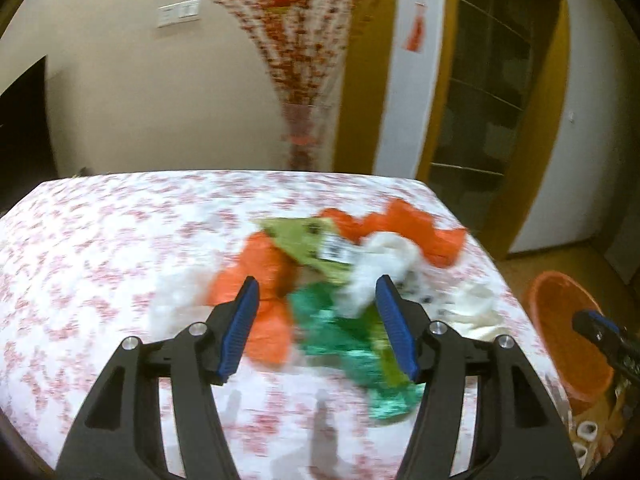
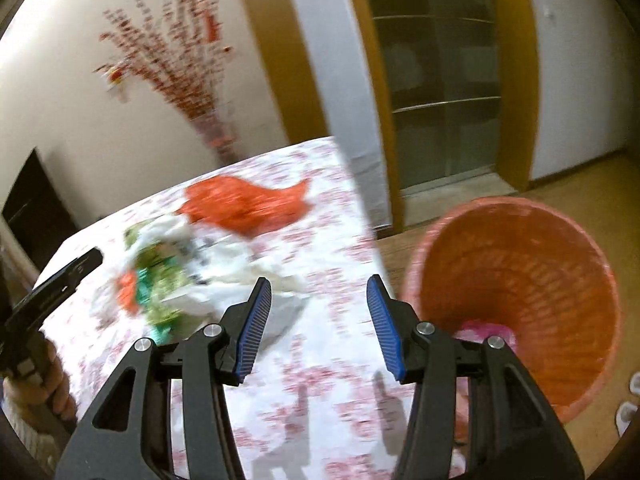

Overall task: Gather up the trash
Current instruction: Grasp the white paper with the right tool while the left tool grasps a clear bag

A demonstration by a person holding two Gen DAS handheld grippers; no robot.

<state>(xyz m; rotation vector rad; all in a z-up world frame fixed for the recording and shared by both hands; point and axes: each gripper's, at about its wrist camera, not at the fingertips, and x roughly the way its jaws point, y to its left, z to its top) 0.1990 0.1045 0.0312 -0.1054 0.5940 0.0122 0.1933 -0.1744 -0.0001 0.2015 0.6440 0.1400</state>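
**Trash heaped mid-table, both claws empty**

Trash [image 1: 336,280] lies in one loose pile on the floral tablecloth [image 1: 100,248], toward the far right side: orange plastic [image 1: 264,280], a yellow-green wrapper [image 1: 308,244], crumpled white paper [image 1: 384,264], shiny green foil [image 1: 344,332]. My left gripper [image 1: 318,328] hangs above the near edge of the pile, jaws apart, nothing between the pads. My right gripper [image 2: 318,328] is likewise spread and empty, over the table edge beside the orange basket [image 2: 520,280], which stands on the floor with something pink at its bottom.

Risks, as I judge them:
- The pieces overlap. A pinch at the foil may drag the orange plastic along, then shed it short of the basket.
- Foil and plastic look slick and thin, so the pads could close on air or slip off.
- White paper sits near the table's right edge; a careless sweep could push it onto the floor.
- Both views are smeared, so my aim is uncertain.
- Both claws work close together, and they could collide.
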